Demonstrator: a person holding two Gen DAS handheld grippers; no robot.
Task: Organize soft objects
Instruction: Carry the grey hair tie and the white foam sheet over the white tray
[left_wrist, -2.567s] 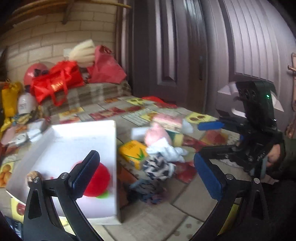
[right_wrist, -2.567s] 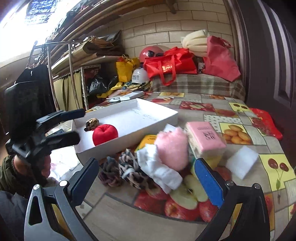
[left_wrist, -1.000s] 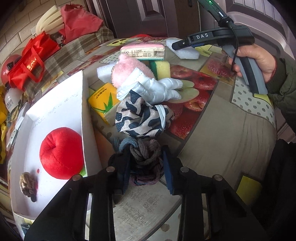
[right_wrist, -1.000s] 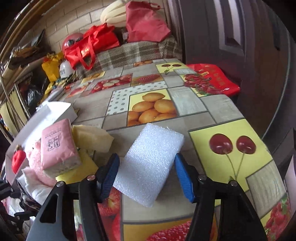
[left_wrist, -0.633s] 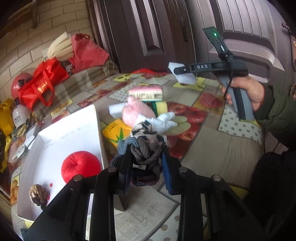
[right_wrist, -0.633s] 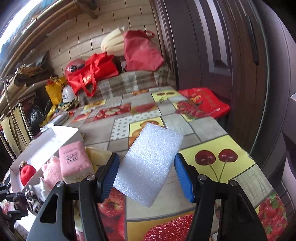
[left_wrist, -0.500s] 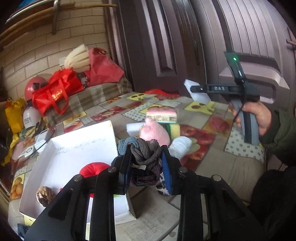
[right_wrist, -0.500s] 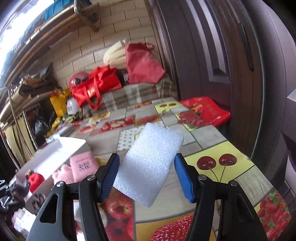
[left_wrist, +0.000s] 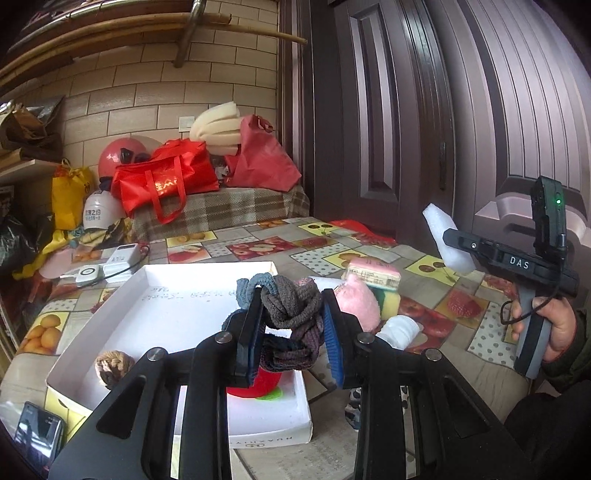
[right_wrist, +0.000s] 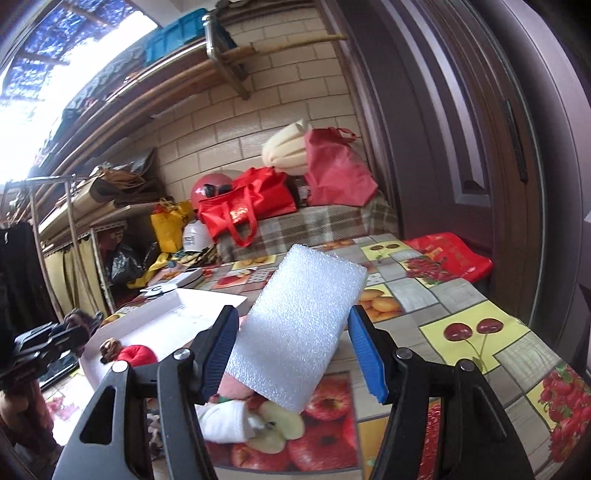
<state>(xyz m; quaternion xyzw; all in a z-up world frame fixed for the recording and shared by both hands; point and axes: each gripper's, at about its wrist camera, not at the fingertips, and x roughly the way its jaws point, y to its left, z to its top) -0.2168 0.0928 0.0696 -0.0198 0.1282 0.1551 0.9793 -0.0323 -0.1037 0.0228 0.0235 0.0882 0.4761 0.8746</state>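
My left gripper is shut on a knotted rope toy of grey, brown and blue cord, held in the air over the near end of the white box. In the box lie a red plush apple, partly hidden behind the toy, and a small brown rope ball. My right gripper is shut on a white foam sheet, lifted above the table; the foam sheet also shows in the left wrist view. A pink plush, a pink packet and a white glove remain in the pile.
The fruit-print tablecloth covers the table. Red bags sit on a plaid bench at the back, a dark door stands to the right. A phone lies at the near left corner. A hand grips the right tool.
Both grippers have lifted their loads off the table. The rope toy rose and moved left over the box; the foam sheet rose and swung toward the box side.
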